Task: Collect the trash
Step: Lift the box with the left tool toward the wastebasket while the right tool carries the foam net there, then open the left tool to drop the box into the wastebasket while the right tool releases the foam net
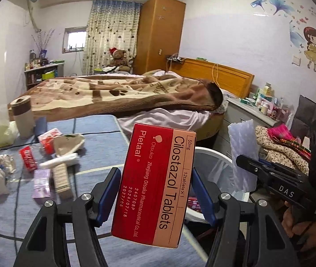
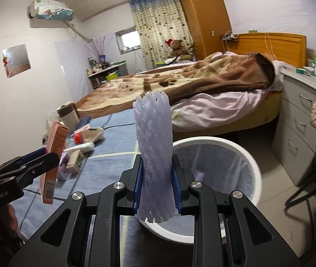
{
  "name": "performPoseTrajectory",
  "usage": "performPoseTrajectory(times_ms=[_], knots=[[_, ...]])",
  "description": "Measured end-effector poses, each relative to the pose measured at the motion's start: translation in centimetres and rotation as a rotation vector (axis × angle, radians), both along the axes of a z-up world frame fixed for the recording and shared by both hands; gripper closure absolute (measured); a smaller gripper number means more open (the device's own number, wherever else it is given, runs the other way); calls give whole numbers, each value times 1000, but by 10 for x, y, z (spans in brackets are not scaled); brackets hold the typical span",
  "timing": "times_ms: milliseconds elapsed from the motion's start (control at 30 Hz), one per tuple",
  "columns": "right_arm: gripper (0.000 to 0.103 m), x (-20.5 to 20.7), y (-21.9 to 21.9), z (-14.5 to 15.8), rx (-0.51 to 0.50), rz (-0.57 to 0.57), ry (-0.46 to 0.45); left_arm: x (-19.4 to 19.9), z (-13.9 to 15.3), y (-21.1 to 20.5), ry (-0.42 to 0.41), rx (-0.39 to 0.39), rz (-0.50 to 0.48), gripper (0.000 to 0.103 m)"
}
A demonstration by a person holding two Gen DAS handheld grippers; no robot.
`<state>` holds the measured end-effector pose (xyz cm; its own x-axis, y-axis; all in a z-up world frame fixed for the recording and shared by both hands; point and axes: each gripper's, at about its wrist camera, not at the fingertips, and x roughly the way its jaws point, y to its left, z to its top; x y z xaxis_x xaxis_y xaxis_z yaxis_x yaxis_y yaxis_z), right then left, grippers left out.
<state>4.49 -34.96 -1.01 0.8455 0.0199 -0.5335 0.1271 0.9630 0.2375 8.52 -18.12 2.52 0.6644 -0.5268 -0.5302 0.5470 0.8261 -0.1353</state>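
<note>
Beside the bin point(image 2: 242, 153), the left tool point(image 1: 155, 191) clamps a pill box point(image 1: 155, 184); the right tool point(image 2: 157, 187) pinches foam netting point(image 2: 154, 146); the bench point(image 1: 95, 133) carries litter.

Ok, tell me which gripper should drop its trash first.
Right, probably. The right gripper holds the foam net sleeve at the white bin's near rim; the left gripper's Cilostazol tablet box looks farther off.

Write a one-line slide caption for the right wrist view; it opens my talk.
Right gripper clamps a foam net sleeve above the white bin.
</note>
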Motion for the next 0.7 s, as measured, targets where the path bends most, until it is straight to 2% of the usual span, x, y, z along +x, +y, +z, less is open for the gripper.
performPoseTrajectory(times_ms=[167,700], knots=[[78,1,-16,-9,-6,-30,34,2,-10,-32,22,9,-54,38],[78,11,-47,-33,-30,-58,137,11,-31,-94,37,73,-105,38]])
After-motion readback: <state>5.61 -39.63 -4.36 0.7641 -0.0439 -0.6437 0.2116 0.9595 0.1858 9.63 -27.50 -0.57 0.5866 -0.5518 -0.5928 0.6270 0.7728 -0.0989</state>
